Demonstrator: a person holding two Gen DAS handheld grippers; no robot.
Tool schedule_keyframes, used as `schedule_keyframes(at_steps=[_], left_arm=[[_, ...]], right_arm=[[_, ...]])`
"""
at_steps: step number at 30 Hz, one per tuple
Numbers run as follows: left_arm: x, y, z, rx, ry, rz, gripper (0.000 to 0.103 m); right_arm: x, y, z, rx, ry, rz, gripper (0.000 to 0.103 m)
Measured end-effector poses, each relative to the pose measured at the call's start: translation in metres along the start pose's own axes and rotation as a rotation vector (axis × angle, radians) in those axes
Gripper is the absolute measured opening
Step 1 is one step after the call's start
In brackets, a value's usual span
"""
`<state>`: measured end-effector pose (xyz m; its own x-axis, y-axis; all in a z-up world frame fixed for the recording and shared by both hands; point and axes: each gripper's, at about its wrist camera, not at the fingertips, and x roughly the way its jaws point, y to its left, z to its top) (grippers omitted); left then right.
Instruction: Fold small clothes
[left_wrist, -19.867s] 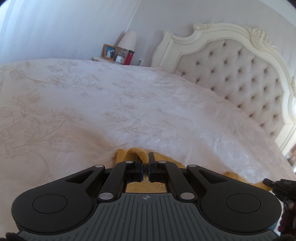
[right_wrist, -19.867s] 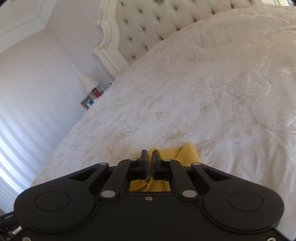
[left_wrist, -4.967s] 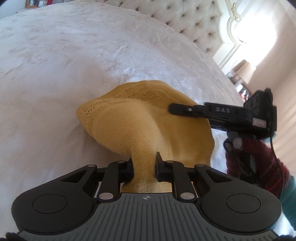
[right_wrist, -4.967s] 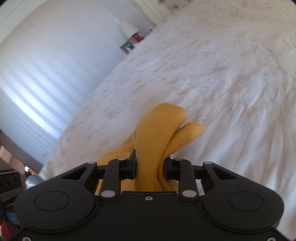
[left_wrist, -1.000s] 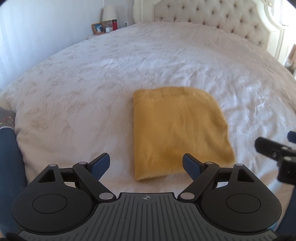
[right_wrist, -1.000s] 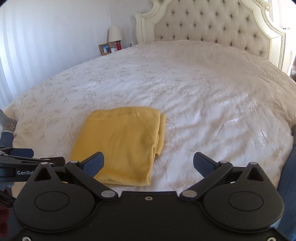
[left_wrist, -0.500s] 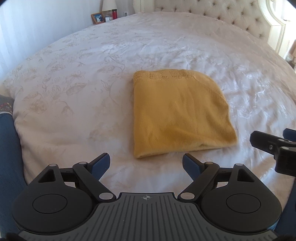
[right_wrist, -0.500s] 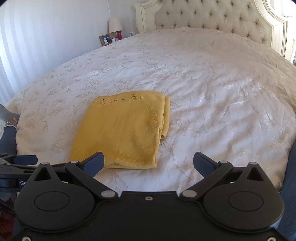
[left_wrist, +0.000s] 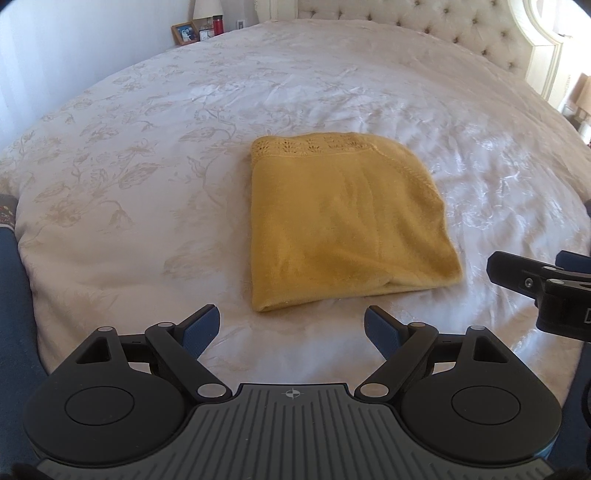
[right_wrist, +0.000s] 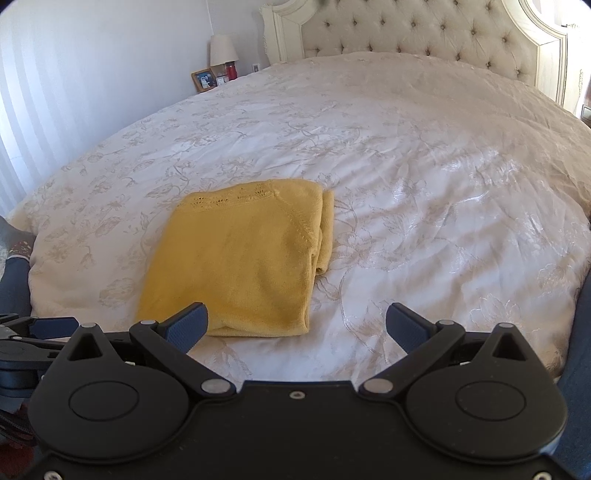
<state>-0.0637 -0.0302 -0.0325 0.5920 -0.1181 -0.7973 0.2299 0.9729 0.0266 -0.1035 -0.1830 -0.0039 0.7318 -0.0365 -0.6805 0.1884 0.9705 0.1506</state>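
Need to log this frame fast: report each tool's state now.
Left tool: open, holding nothing.
Right tool: open, holding nothing.
The folded yellow garment lies free on the bed.

You have one folded yellow garment (left_wrist: 343, 221) on one bed (left_wrist: 147, 147), and two tools: the left tool (left_wrist: 291, 325) and the right tool (right_wrist: 295, 319). By the wall stand one lamp (right_wrist: 222, 51) and one picture frame (right_wrist: 204, 80).

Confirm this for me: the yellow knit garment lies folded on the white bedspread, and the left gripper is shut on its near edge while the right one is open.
Not quite. The left gripper is open too, clear of the yellow knit garment, as the left wrist view shows. The rest holds: the garment lies folded on the white bedspread, and the right gripper is open.
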Motion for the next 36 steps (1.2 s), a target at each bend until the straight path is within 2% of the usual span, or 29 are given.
schedule_keyframes(at_steps=[36], left_arm=[[0.0029,-0.0039,-0.0002,0.006,0.014,-0.014,0.086]], right_arm=[[0.0047,0.0016,-0.0006,0.008,0.01,0.004,0.102]])
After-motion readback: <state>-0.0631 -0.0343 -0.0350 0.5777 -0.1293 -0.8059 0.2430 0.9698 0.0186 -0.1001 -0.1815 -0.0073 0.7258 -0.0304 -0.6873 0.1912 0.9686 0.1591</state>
